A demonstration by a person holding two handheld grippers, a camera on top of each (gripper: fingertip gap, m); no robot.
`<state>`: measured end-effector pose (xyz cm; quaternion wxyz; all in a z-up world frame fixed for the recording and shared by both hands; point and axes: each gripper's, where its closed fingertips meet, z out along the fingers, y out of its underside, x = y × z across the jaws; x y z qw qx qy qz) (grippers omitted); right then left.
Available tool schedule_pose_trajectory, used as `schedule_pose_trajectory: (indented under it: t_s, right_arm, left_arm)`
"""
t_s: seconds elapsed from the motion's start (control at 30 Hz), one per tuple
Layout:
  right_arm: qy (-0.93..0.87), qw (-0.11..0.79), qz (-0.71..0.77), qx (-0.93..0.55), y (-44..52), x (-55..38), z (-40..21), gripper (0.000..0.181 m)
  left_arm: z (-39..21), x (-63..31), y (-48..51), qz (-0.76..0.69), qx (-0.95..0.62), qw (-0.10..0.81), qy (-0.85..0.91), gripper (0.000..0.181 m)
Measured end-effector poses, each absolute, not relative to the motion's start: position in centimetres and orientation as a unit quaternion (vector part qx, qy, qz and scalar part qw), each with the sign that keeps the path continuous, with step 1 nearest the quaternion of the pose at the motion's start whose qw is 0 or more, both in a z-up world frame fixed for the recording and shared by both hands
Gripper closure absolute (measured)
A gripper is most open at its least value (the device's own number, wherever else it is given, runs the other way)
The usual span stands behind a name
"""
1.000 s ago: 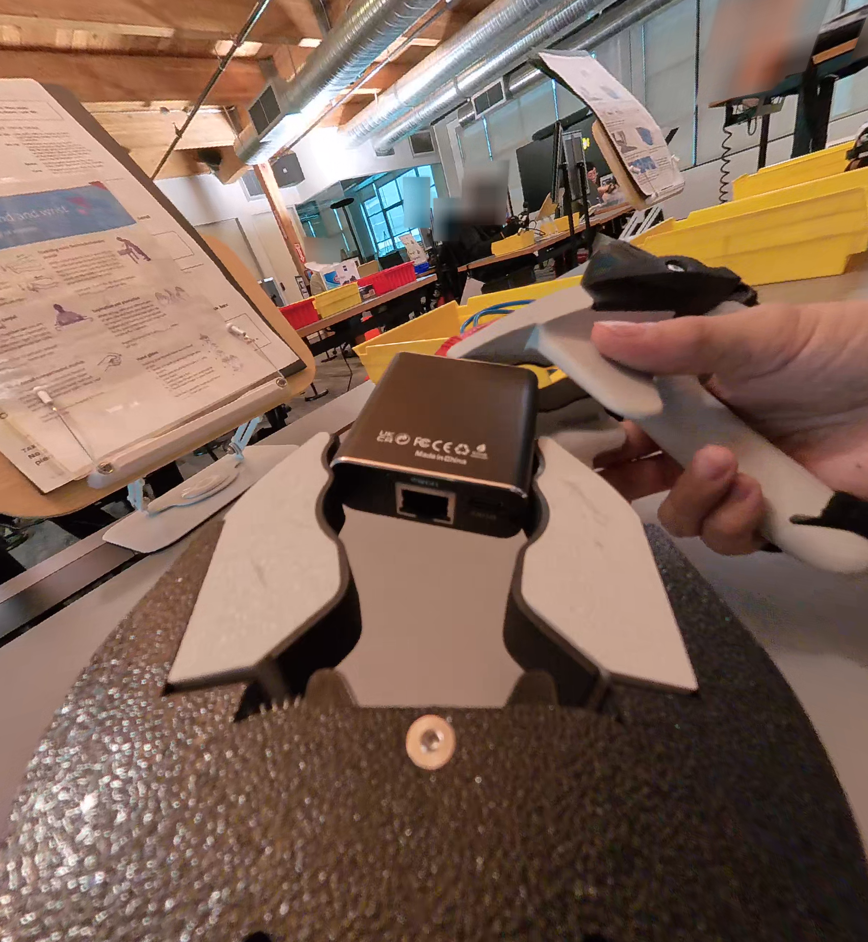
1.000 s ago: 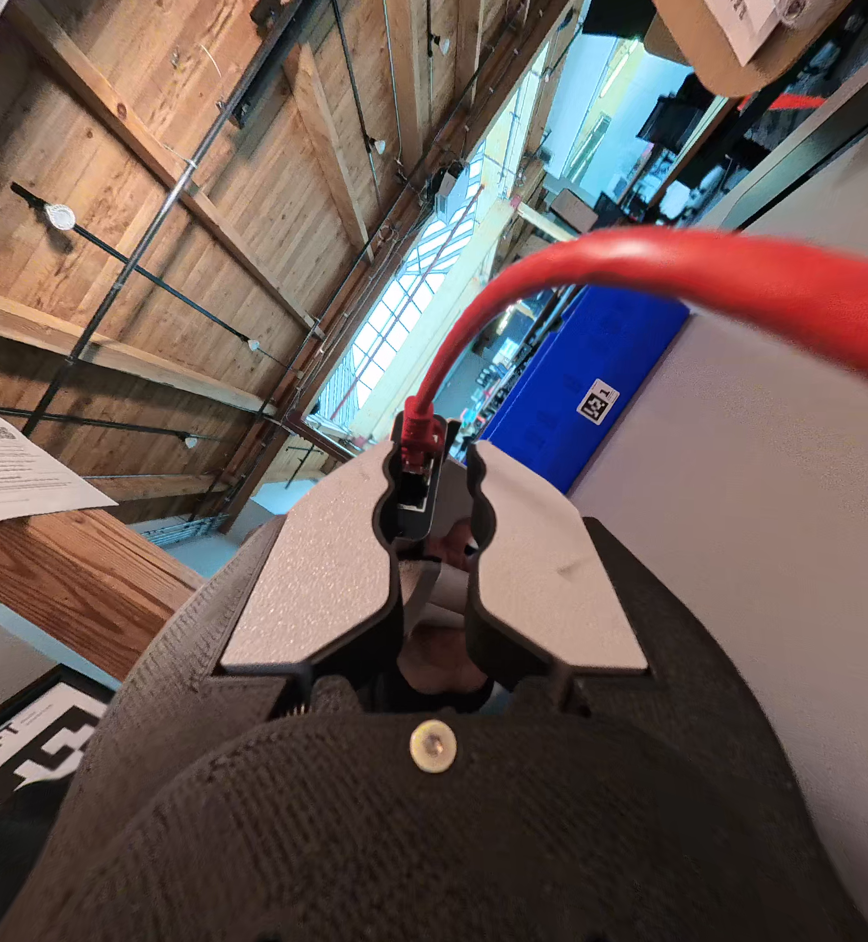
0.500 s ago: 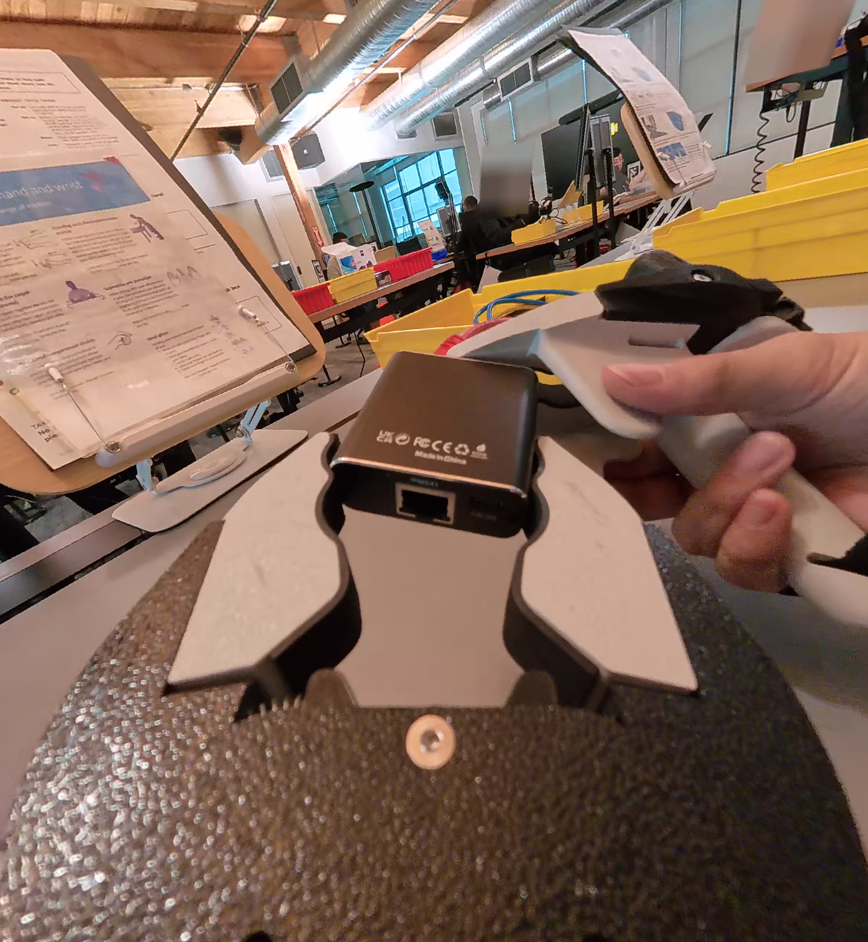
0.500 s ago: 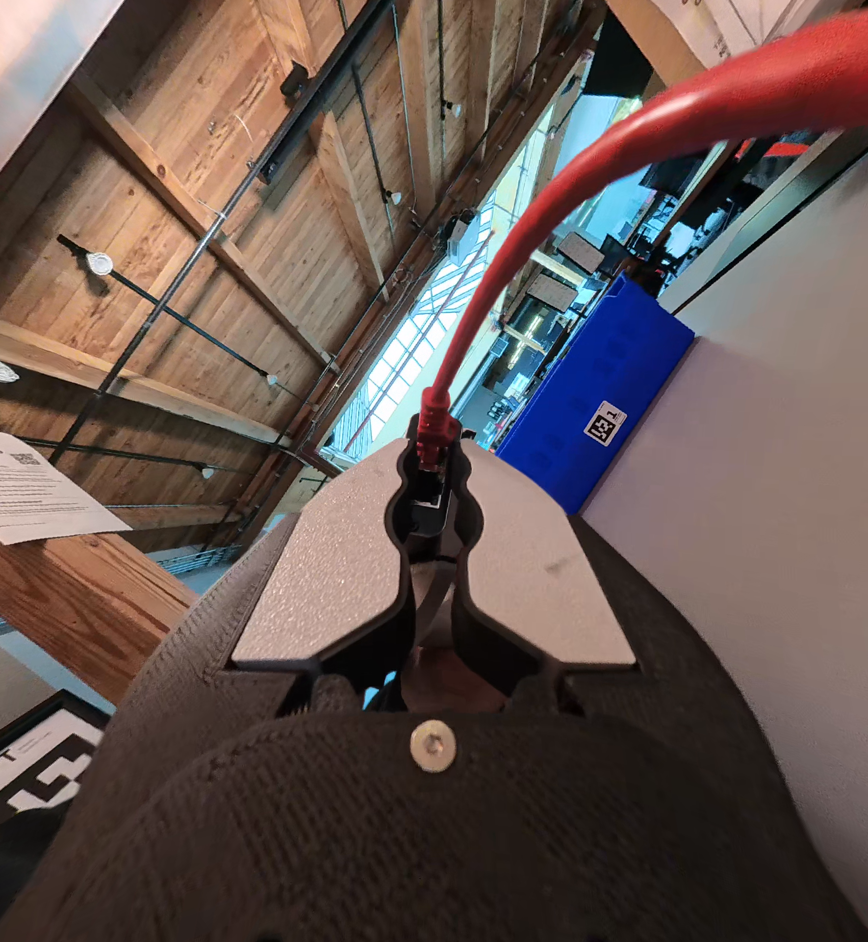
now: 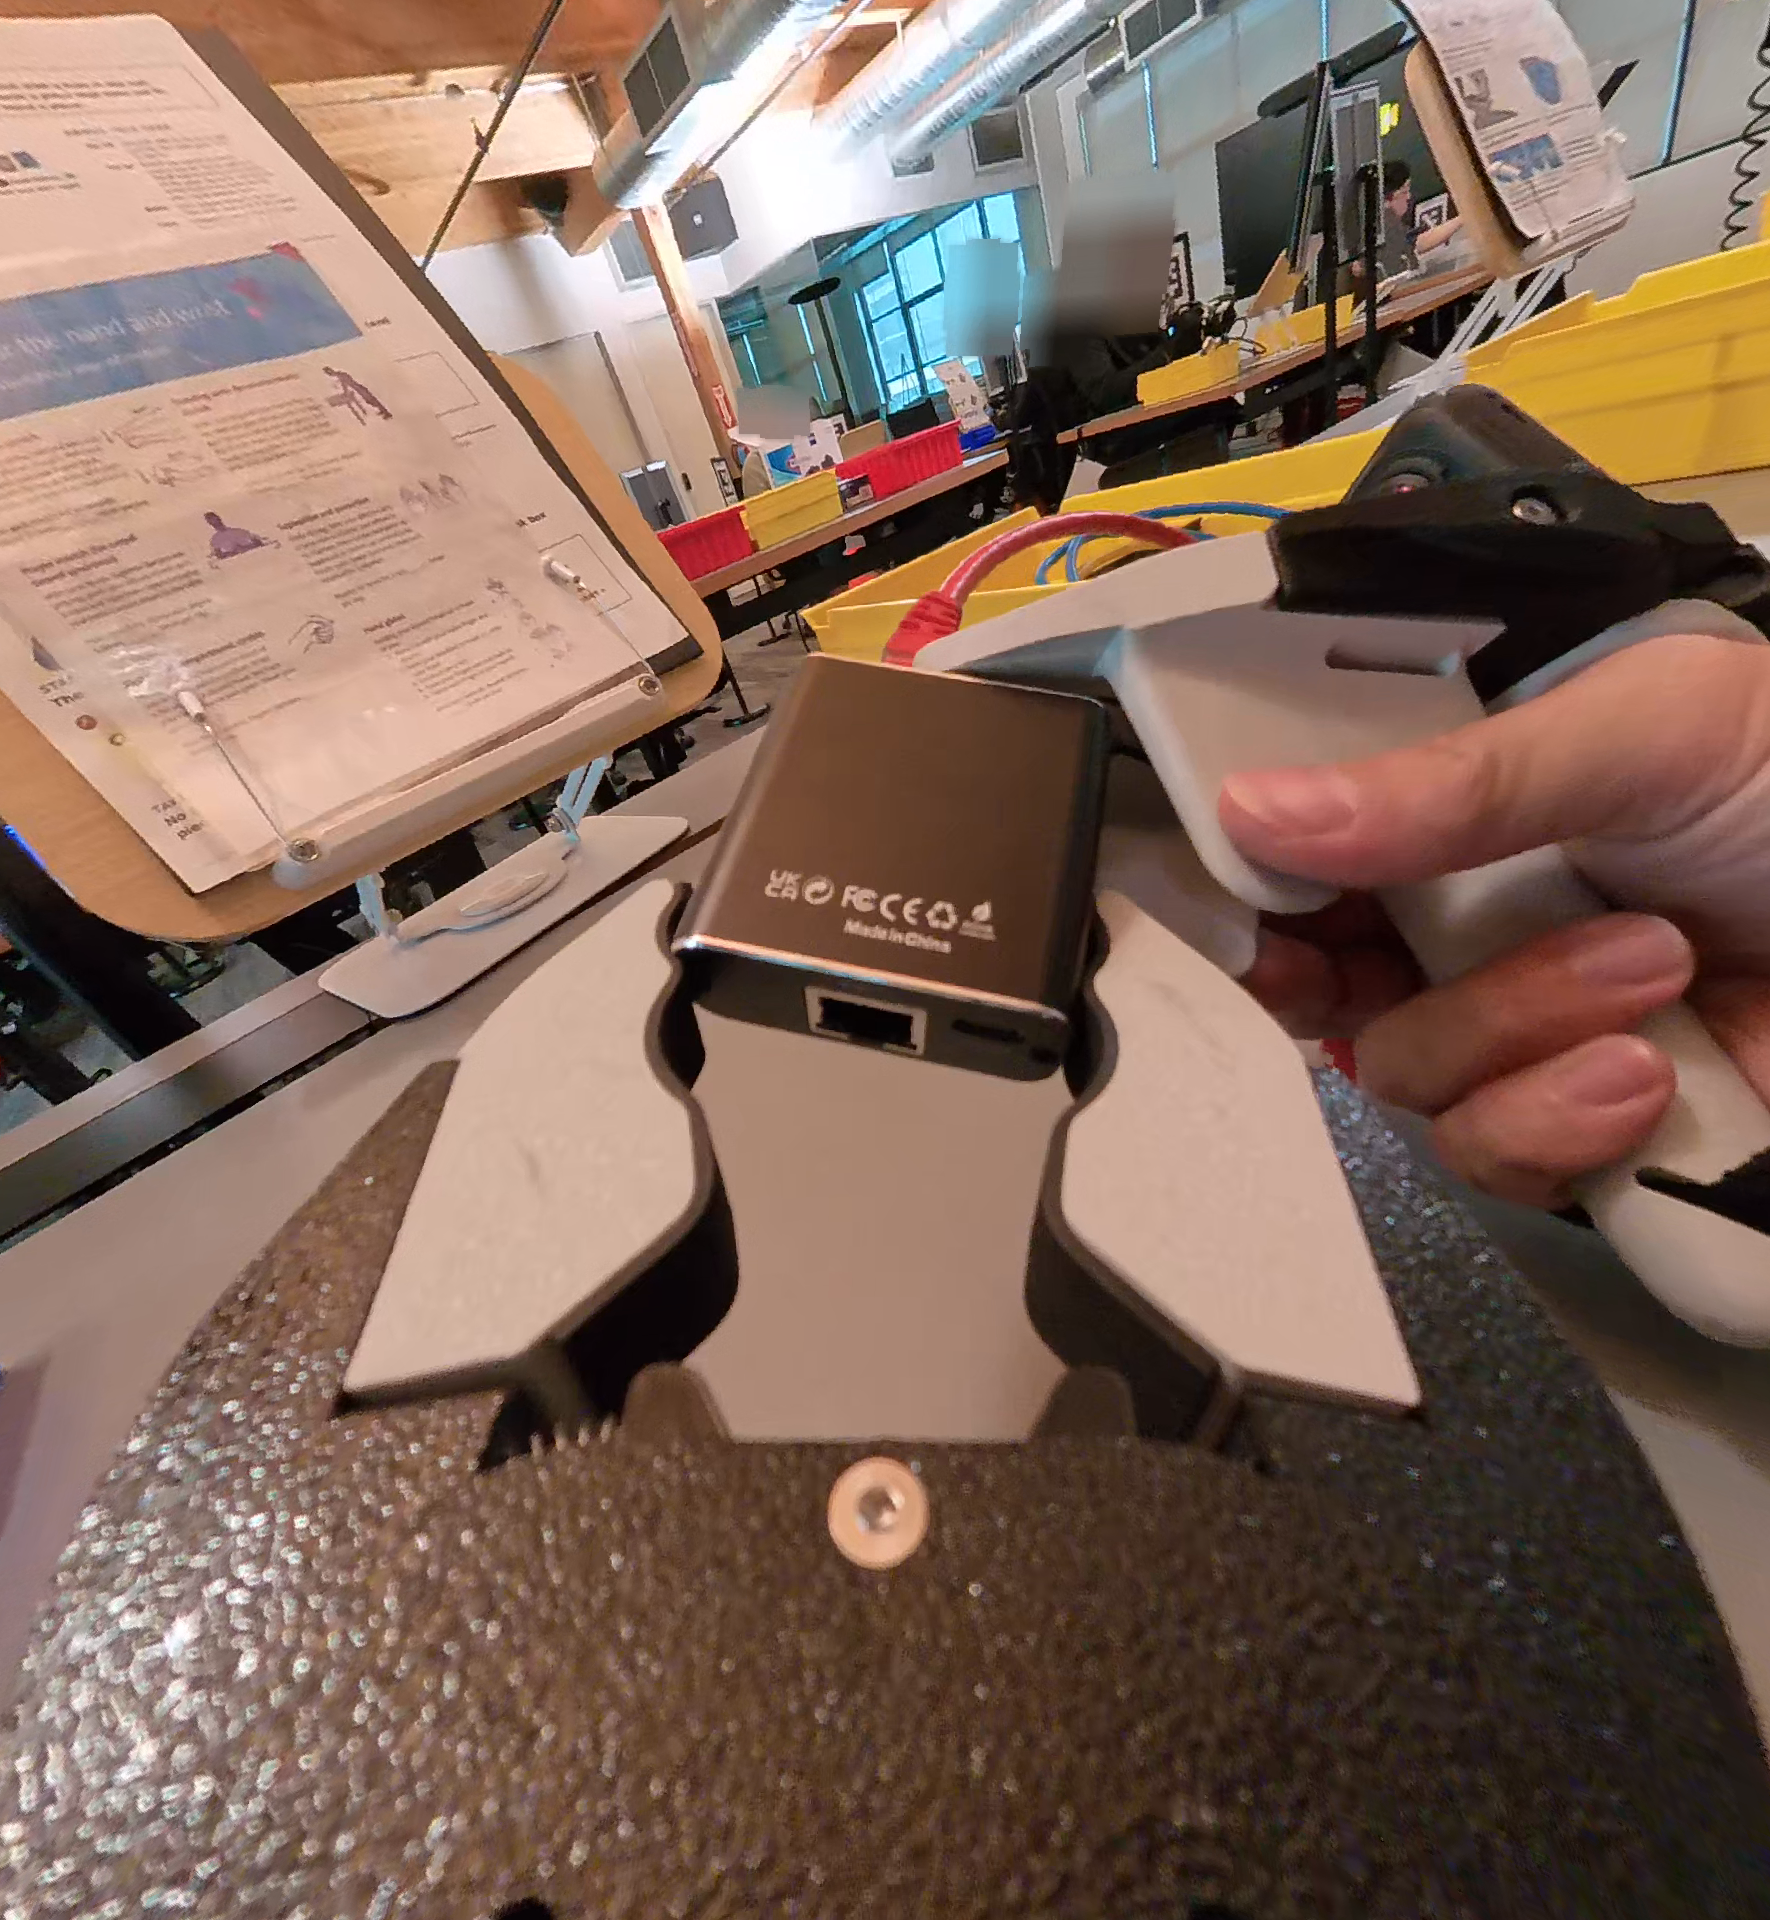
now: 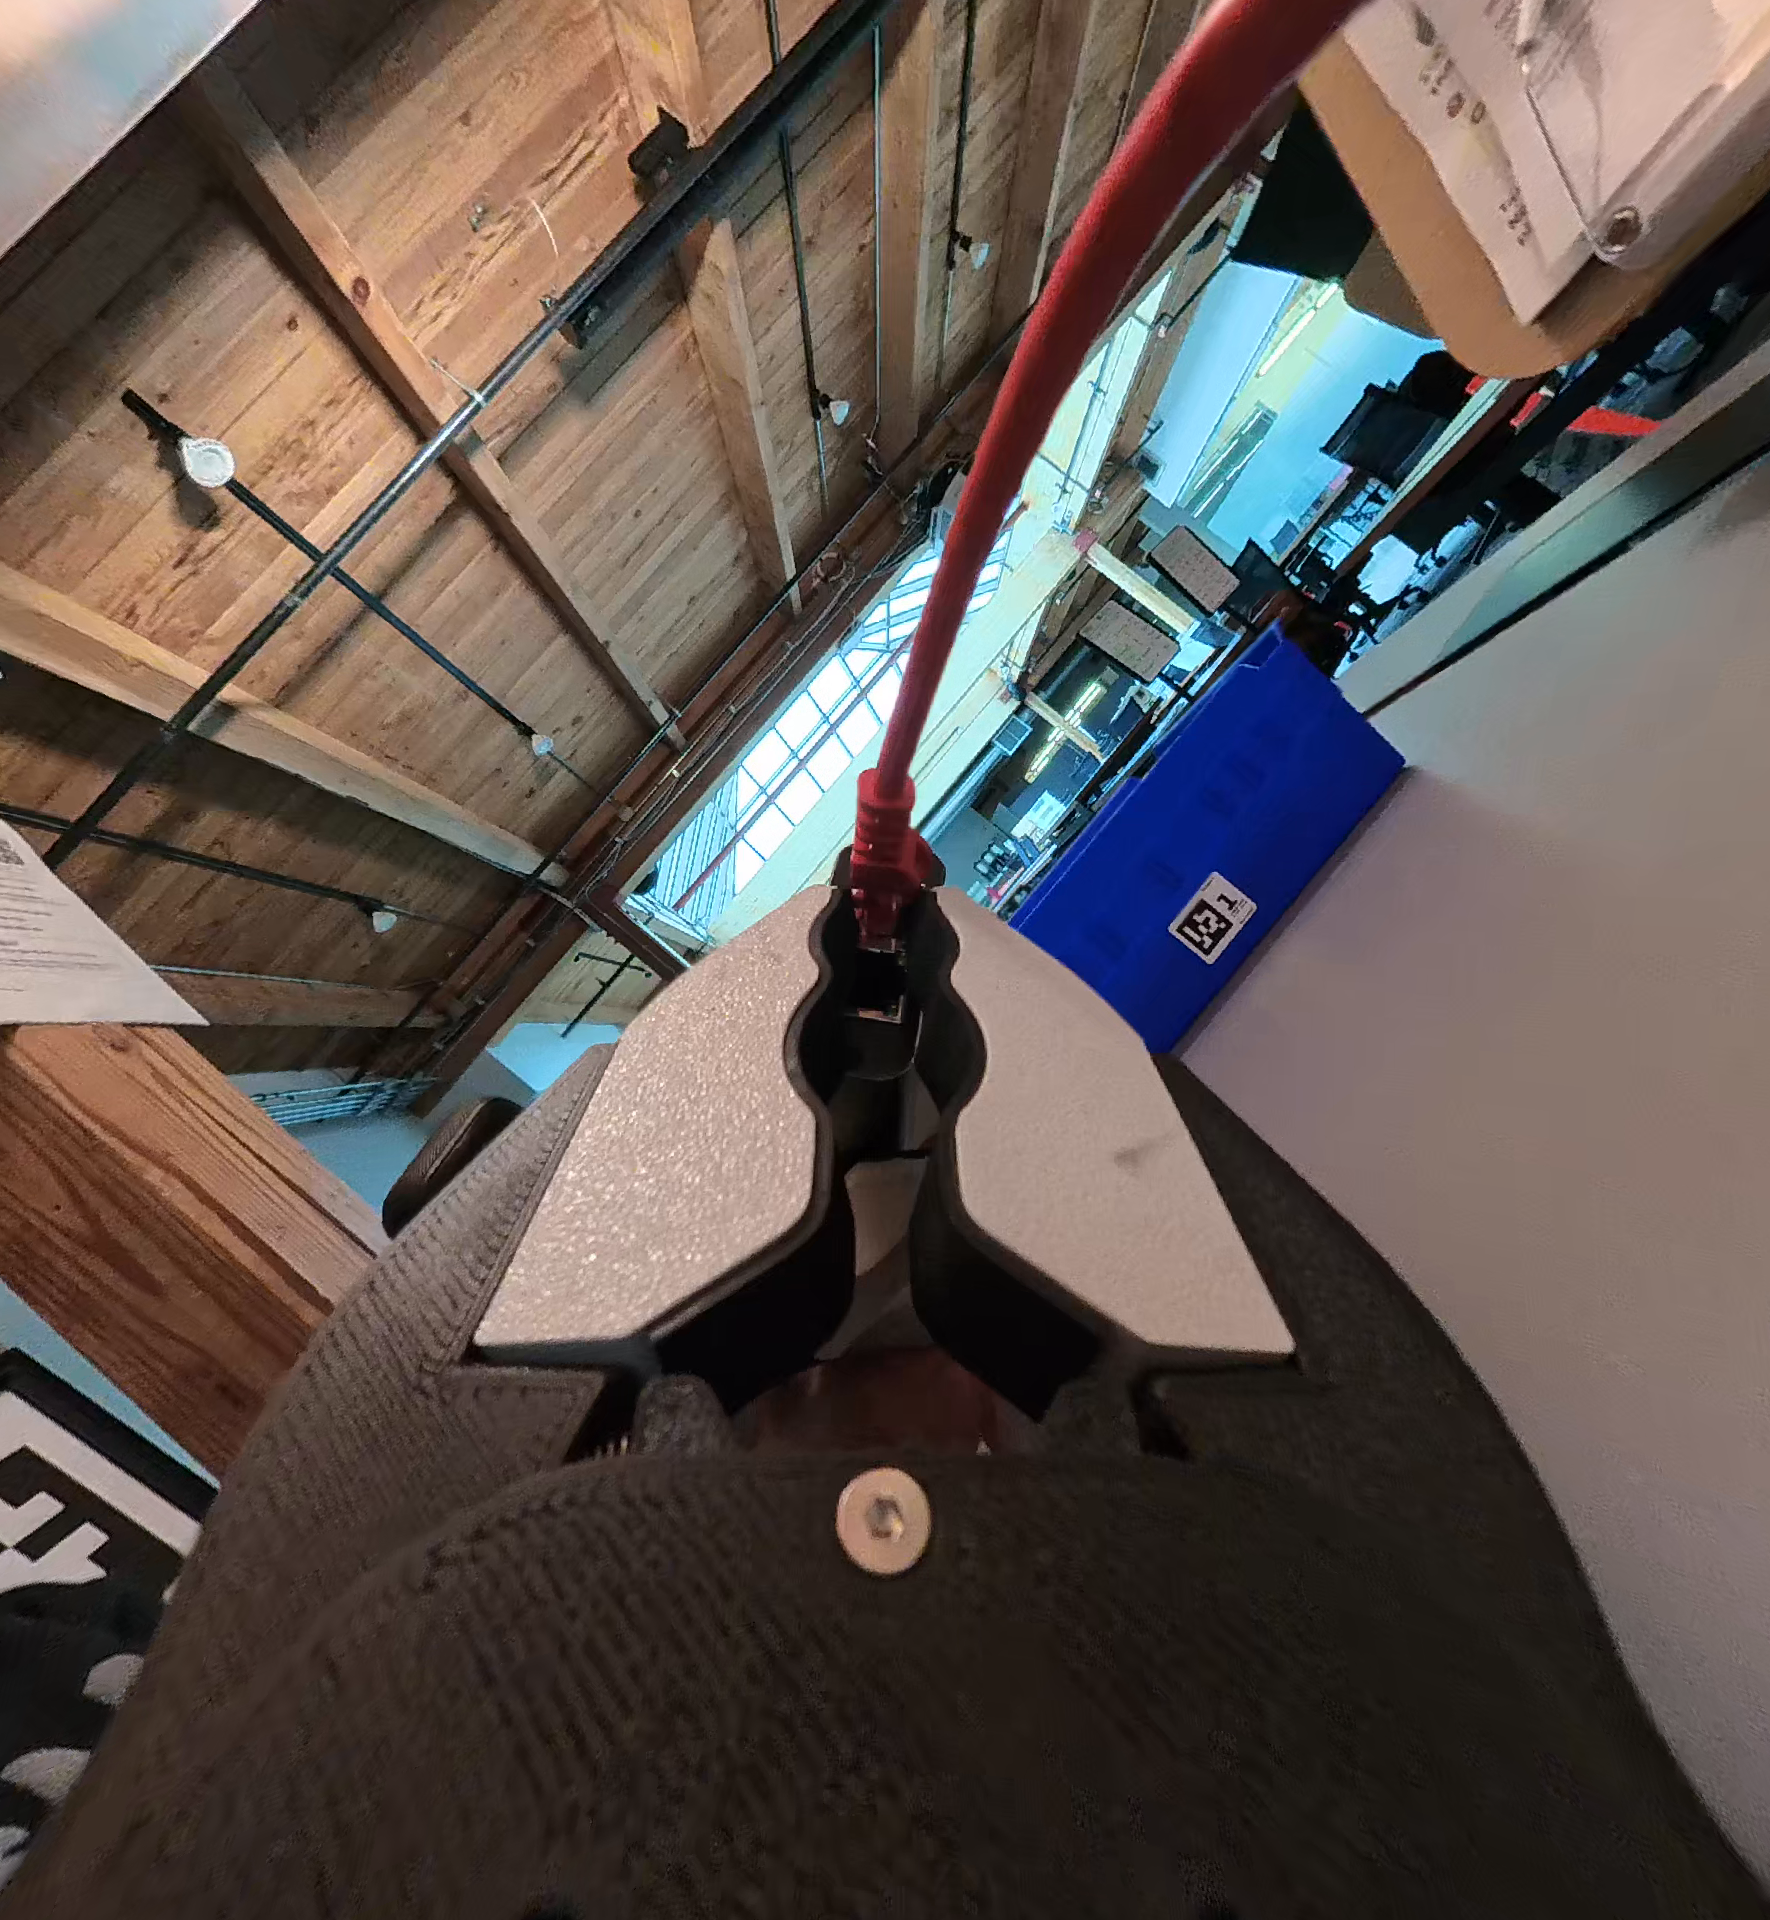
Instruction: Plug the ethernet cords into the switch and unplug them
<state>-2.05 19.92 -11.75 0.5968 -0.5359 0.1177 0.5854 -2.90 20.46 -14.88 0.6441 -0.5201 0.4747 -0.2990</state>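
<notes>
My left gripper [image 5: 876, 966] is shut on a small dark metal switch [image 5: 902, 831], held above the grey table with an empty port facing the camera. My right gripper [image 6: 886, 935] is shut on the plug of a red ethernet cord [image 6: 974, 499], whose cable arcs up and away. In the left wrist view the right gripper [image 5: 974, 649], held by a hand [image 5: 1546, 904], sits just behind the switch's far end, with the red plug [image 5: 928, 623] at its tip. Whether the plug is in a far port is hidden by the switch.
A document stand with a printed sheet [image 5: 237, 499] stands at the left on the table [image 5: 1743, 1455]. A yellow bin [image 5: 964, 597] with blue and red cables lies behind the switch. Stacked yellow bins [image 5: 1691, 343] are at right. A blue bin [image 6: 1213, 842] sits on the table edge.
The right gripper has swung further round with the red plug, its cable now rising almost straight up in its view. The left gripper has tilted, and the red plug has come into sight behind the switch.
</notes>
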Motion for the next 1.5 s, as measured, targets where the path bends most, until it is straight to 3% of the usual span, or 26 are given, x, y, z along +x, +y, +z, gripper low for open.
schedule_pose_trajectory:
  t_s: [0.37, 0.77, 1.03, 1.17, 1.3, 1.47, 1.5]
  right_arm:
    - [0.101, 0.602, 0.573, -0.547, 20.7, -2.4, -11.3, 0.174]
    - [0.071, 0.624, 0.513, -0.586, 21.0, -2.0, -11.4, 0.17]
    - [0.051, 0.663, 0.442, -0.602, 19.5, 4.1, -8.3, 0.171]
    - [0.014, 0.646, 0.263, -0.717, 18.6, 11.7, -8.0, 0.171]
    - [0.009, 0.607, 0.23, -0.761, 18.1, 17.3, -6.6, 0.17]
    - [0.059, 0.49, 0.183, -0.85, 19.5, 24.1, -12.2, 0.168]
    - [0.073, 0.46, 0.185, -0.866, 19.5, 24.8, -13.7, 0.153]
  left_arm:
    - [-14.5, -3.4, 21.3, -0.274, -0.531, 0.659, 0.456, 0.114]
    - [-15.9, -2.7, 21.4, -0.325, -0.576, 0.602, 0.449, 0.115]
    - [-15.6, -3.4, 21.9, -0.292, -0.563, 0.632, 0.446, 0.115]
    - [-15.5, -3.3, 21.5, -0.298, -0.555, 0.63, 0.454, 0.115]
    - [-15.6, -3.0, 21.4, -0.296, -0.552, 0.629, 0.46, 0.115]
    - [-15.5, -3.1, 21.4, -0.299, -0.554, 0.628, 0.458, 0.115]
    - [-15.5, -3.1, 21.4, -0.3, -0.553, 0.628, 0.458, 0.115]
